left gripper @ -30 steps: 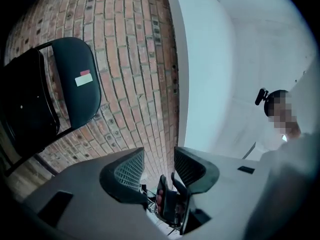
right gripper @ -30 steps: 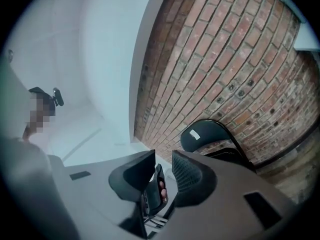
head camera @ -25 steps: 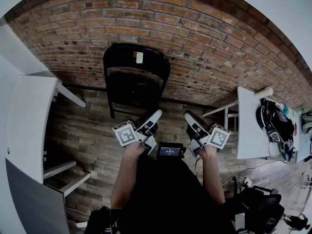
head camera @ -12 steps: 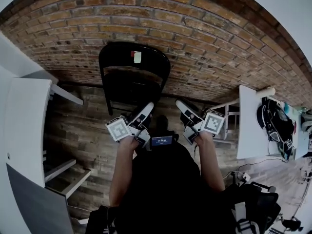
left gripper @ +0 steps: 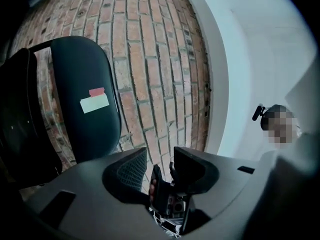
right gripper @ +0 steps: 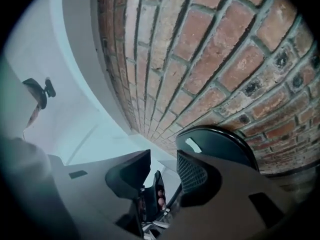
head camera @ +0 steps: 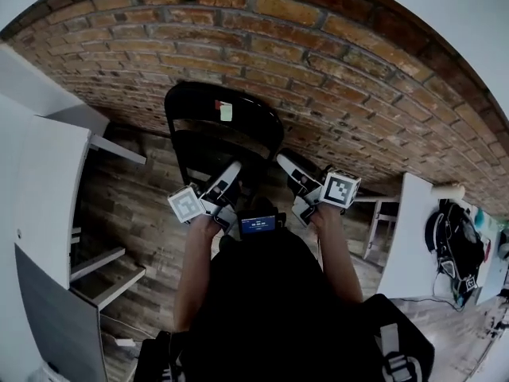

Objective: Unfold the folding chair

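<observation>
chair (head camera: 223, 130): black, folded flat, upright against wall (head camera: 358, 62), at 12 o'clock from both claws; long axis vertical, backrest on top.
left gripper (head camera: 233, 173): jaws partly spread, nothing between them, aimed at 1 o'clock toward the chair's lower half.
right gripper (head camera: 284, 164): jaws have just been opening, now wide, nothing between them, tip just beside the chair's right edge, aimed at 11 o'clock.
contact: none visible.
judgement: both about equally near; left faces the seat, right the side rail.
</observation>
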`<state>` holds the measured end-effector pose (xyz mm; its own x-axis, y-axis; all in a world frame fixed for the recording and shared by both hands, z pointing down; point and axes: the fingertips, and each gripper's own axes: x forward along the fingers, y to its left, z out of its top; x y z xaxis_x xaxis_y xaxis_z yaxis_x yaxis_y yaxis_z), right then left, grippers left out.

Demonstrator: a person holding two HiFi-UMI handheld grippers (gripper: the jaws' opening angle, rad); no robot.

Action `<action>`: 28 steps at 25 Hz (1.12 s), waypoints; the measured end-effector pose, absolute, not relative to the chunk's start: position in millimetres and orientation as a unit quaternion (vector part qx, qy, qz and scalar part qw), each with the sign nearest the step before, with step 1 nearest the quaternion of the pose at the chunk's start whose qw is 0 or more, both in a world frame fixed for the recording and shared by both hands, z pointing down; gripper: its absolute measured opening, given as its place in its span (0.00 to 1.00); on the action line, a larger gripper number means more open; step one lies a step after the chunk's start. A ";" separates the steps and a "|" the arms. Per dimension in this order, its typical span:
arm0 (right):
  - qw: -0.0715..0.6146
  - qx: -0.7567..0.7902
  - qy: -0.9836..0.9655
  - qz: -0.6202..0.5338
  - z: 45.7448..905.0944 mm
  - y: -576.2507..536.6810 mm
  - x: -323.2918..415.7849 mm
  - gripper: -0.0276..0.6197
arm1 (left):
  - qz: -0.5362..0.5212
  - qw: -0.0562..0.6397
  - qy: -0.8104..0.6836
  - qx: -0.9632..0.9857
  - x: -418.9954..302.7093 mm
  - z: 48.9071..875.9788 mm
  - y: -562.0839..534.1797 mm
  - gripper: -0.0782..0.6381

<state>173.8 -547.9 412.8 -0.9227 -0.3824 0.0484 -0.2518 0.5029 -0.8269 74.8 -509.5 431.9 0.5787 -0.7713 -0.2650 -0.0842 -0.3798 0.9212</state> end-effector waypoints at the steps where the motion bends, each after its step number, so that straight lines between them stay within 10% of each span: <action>1: 0.066 -0.179 0.864 -0.466 415.2 -557.1 175.0 0.27 | -0.360 0.479 -0.291 0.746 76.7 435.2 -516.0 0.36; 16: -0.076 -0.141 0.882 -0.444 472.6 -636.3 162.9 0.29 | -0.334 0.498 -0.405 0.690 68.0 510.3 -560.5 0.37; 28: -0.183 -0.207 0.885 -0.375 501.2 -662.7 157.2 0.31 | -0.290 0.582 -0.505 0.567 29.6 648.8 -571.7 0.58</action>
<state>157.2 -662.7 501.2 -0.8471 -0.2286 0.4797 -0.5036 0.6334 -0.5875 29.6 -571.7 648.8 0.3211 -0.9111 0.2585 -0.2355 0.1875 0.9536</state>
